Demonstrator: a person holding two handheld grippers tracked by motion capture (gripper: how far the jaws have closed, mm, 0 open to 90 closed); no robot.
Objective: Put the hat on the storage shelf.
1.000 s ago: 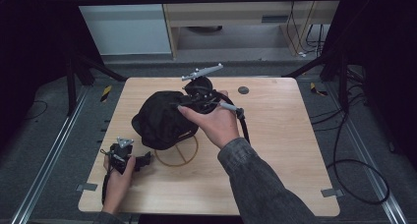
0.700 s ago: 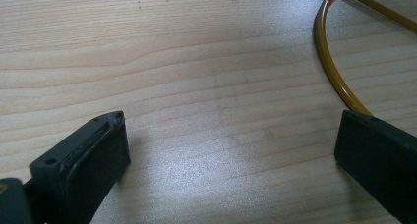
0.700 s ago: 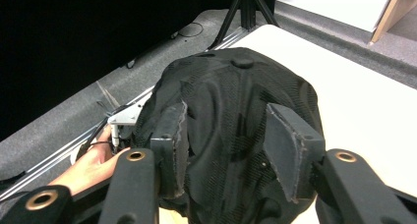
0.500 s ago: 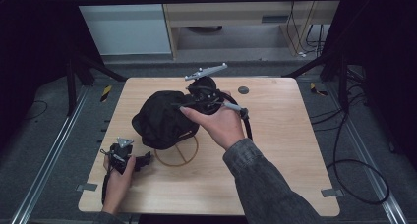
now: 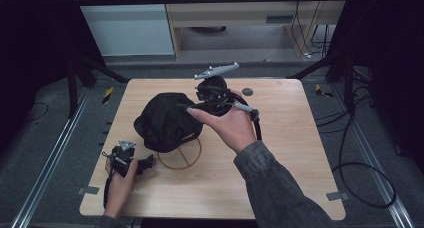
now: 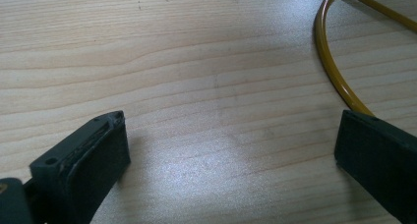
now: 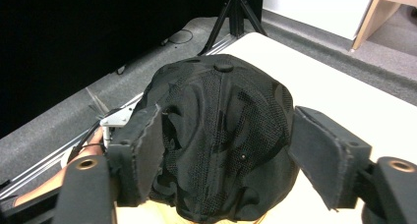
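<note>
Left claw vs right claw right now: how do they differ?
The left claw sits low near the table's near-left corner, over bare wood beside the yellow ring; the right claw is up at the black cap. The right's jaws straddle the cap and have just been opening. Both are open, holding nothing.

The high view looks forward and down from above the person's side onto the whole table (image 5: 280, 188), from well back. The left gripper view rides low, close to the tabletop, facing along its claw (image 6: 231, 155) at the wood grain and part of a yellow ring (image 6: 328, 62); the high view shares that ring (image 5: 180, 158). The right gripper view sits close behind a black cap (image 7: 221, 135), facing the table's left edge; the high view shares the cap (image 5: 165, 120).
</note>
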